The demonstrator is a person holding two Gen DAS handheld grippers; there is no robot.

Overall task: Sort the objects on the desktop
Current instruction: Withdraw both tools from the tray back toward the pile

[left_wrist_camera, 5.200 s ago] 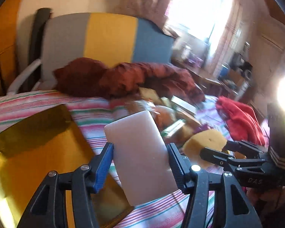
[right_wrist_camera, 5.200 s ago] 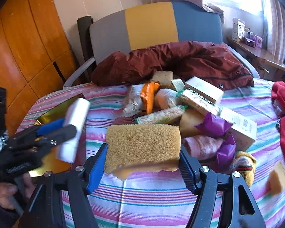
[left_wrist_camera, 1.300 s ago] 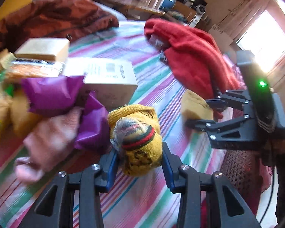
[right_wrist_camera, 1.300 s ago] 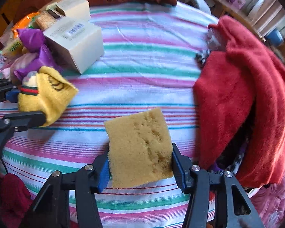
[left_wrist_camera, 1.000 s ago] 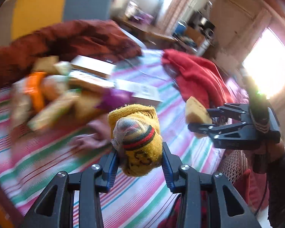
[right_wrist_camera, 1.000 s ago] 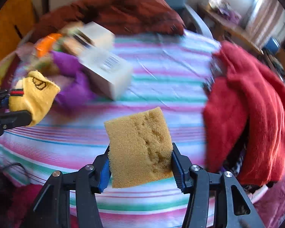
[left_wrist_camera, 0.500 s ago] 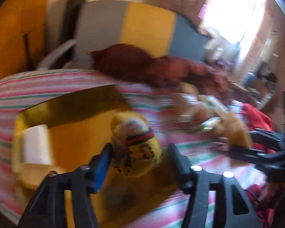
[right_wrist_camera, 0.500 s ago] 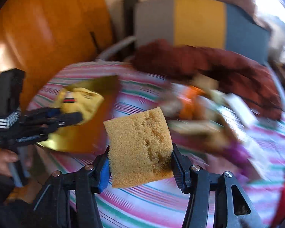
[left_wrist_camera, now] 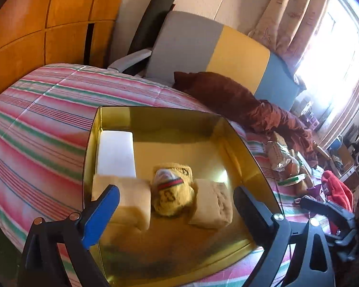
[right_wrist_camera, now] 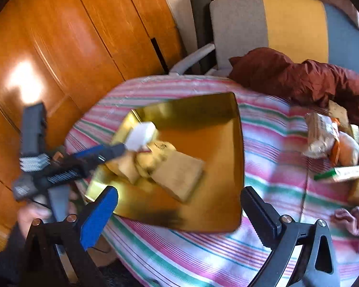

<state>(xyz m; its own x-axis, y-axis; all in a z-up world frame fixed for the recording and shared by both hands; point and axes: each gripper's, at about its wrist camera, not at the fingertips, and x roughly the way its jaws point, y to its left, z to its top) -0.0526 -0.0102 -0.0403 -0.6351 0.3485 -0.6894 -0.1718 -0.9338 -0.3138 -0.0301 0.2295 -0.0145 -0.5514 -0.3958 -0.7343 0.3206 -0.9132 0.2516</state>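
A gold tray (left_wrist_camera: 155,110) sits on the striped tablecloth and holds a white block (left_wrist_camera: 114,153), two tan sponges (left_wrist_camera: 129,201) (left_wrist_camera: 213,205) and a yellow sock (left_wrist_camera: 173,191) between them. My left gripper (left_wrist_camera: 176,190) hovers over the sock, its jaws opening wide and gripping nothing. In the right wrist view the tray (right_wrist_camera: 239,143) shows a sponge (right_wrist_camera: 179,177), the sock (right_wrist_camera: 150,160) and the white block (right_wrist_camera: 142,132). My right gripper (right_wrist_camera: 179,192) hangs above that sponge, jaws opening, pads clear of it. The left gripper (right_wrist_camera: 122,147) reaches in from the left.
A pile of packets (right_wrist_camera: 328,138) and a pink cloth (right_wrist_camera: 351,217) lie right of the tray. A maroon jacket (left_wrist_camera: 239,100) drapes from the chair (left_wrist_camera: 203,43) behind. A red cloth (left_wrist_camera: 337,189) is far right. A wooden wardrobe (right_wrist_camera: 71,47) stands close on the left.
Both grippers swung from the pile on the right to over the gold tray. Their jaws spread wide; the yellow sock and the sponge left them and now lie in the tray.
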